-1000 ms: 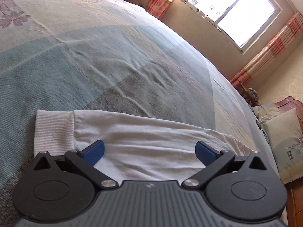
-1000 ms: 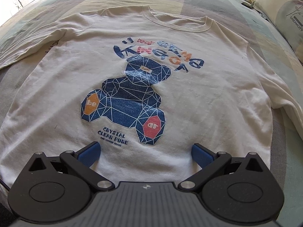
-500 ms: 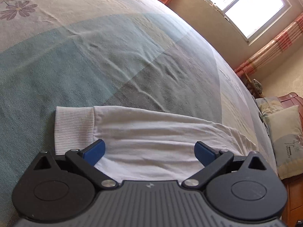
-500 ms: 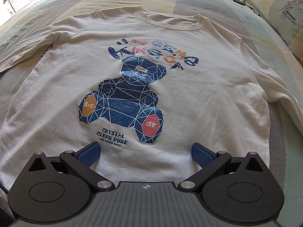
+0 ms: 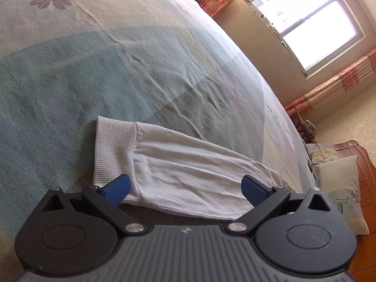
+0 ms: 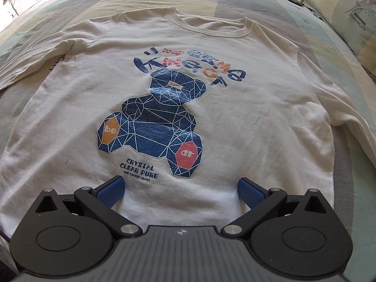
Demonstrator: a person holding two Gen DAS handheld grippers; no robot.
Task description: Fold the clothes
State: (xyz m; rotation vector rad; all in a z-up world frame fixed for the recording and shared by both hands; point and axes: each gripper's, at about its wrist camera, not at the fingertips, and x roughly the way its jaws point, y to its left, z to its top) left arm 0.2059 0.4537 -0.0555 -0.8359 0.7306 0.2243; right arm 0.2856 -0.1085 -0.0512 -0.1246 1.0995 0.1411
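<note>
A bed spread with a patchwork cover of teal, grey and cream panels (image 5: 98, 75) carries everything here, its cloth rucked into small creases ahead of the left fingers. Beyond the bed, up and to the right of those fingers, a bright window (image 5: 303, 23) sits between striped orange-pink curtains (image 5: 338, 84), and at the far right a pale printed pillow (image 5: 338, 188) leans against a reddish wooden headboard (image 5: 362, 166). In the right wrist view a second pale pillow marked DREAMCITY (image 6: 347, 11) lies past the right-hand finger at the top corner. Nothing lies on top of the garment. The white long-sleeved sweatshirt (image 6: 246, 122) is spread flat, front up, neckline away from the right gripper (image 6: 181, 191), whose 2 blue-padded fingers (image 6: 110, 191) stand wide apart and empty above the lower front. Its chest carries a blue geometric bear print (image 6: 152, 122) with 1 orange and 1 red patch and blue lettering. The left gripper (image 5: 185, 190) likewise has its fingers spread with nothing held; between them lies 1 sleeve (image 5: 188, 169), wrinkled, its ribbed cuff (image 5: 115, 150) just ahead of the left-hand finger.
</note>
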